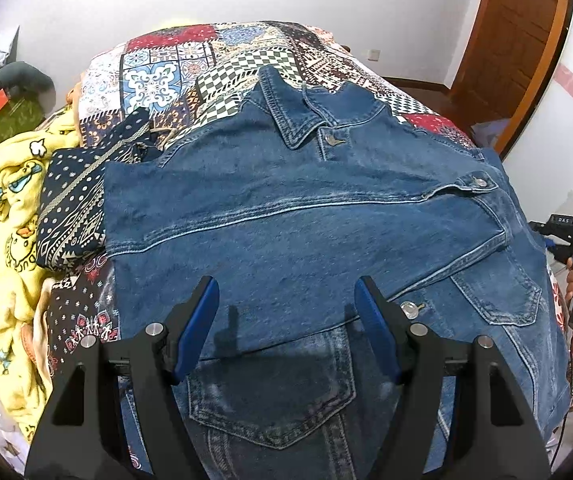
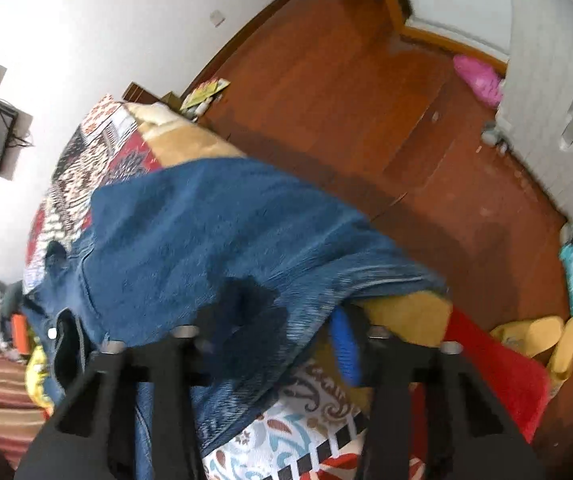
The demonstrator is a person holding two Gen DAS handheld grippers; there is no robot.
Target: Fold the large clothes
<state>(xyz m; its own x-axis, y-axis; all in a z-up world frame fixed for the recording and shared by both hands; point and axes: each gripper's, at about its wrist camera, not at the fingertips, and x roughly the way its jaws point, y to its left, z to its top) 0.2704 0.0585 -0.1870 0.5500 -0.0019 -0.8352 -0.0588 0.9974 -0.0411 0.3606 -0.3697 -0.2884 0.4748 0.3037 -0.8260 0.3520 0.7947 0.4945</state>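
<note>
A yellow cartoon blanket (image 1: 10, 240) bunches at the bed's left edge; the denim jacket (image 1: 306, 216) spreads across the patchwork bedspread (image 1: 174, 76); left gripper (image 1: 286, 304) gapes above it; right gripper (image 2: 286, 332) pinches its hem

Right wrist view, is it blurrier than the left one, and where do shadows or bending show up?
Right wrist view: motion-smeared, worst along the denim jacket edge and near the right tongs. Left wrist view: sharp, jacket stitching crisp, left tongs casting a dark shadow on the denim. Both: fisheye bending, dark corners; the door frame curves.
</note>
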